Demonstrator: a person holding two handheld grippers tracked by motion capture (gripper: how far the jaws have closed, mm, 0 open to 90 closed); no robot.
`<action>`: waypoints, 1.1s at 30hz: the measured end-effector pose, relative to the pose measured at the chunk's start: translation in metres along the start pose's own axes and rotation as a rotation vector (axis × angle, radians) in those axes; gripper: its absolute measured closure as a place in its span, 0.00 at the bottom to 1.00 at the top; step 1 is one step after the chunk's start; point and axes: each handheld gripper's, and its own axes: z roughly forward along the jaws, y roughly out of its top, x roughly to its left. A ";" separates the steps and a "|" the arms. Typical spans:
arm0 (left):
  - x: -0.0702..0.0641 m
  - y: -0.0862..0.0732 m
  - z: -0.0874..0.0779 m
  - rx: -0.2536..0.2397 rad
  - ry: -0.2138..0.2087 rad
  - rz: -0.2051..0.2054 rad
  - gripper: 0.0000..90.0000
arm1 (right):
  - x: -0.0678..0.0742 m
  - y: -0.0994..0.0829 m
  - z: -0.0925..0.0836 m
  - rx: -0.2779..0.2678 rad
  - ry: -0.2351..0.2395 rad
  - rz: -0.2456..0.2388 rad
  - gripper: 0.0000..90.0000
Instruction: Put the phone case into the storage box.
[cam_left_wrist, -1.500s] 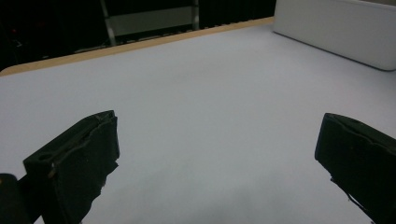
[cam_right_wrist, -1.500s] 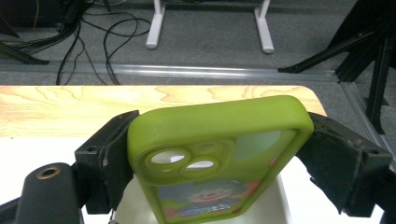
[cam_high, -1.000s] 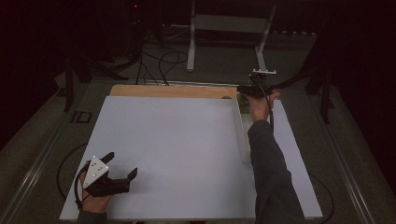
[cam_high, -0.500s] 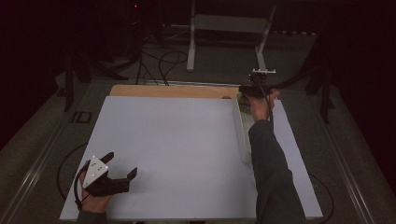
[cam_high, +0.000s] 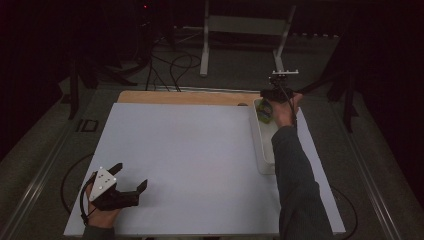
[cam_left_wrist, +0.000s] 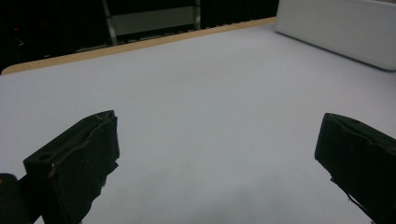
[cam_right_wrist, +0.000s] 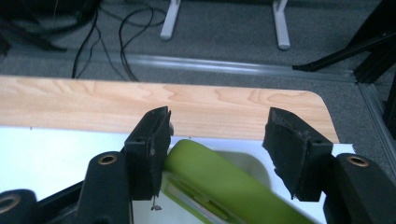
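My right gripper (cam_high: 270, 97) hangs over the far end of a long white bin (cam_high: 261, 145) at the table's right side. In the right gripper view it (cam_right_wrist: 217, 122) is open, and a smooth green object (cam_right_wrist: 219, 186) lies low between its jaws inside the bin (cam_right_wrist: 254, 164). The object touches the left jaw and stands apart from the right one. In the high view the green object (cam_high: 264, 114) shows just under the hand. My left gripper (cam_high: 131, 177) rests near the front left of the white table sheet (cam_high: 190, 150). It (cam_left_wrist: 219, 123) is open with nothing between its jaws.
A strip of wooden tabletop (cam_high: 185, 97) runs along the far edge of the white sheet. The bin's side wall (cam_left_wrist: 336, 28) stands off to the right ahead of my left gripper. Cables (cam_high: 170, 65) and stand legs (cam_high: 205, 55) lie on the floor beyond the table.
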 end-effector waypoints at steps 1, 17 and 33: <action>0.000 0.000 0.000 0.002 0.000 0.000 0.00 | 0.000 0.000 0.000 0.003 0.006 -0.005 0.45; 0.001 0.000 0.000 0.004 0.001 0.001 0.00 | 0.015 0.000 0.006 0.005 0.042 -0.111 0.48; 0.001 0.000 0.000 0.005 0.002 -0.001 0.00 | 0.022 0.003 0.011 0.012 0.083 -0.177 0.43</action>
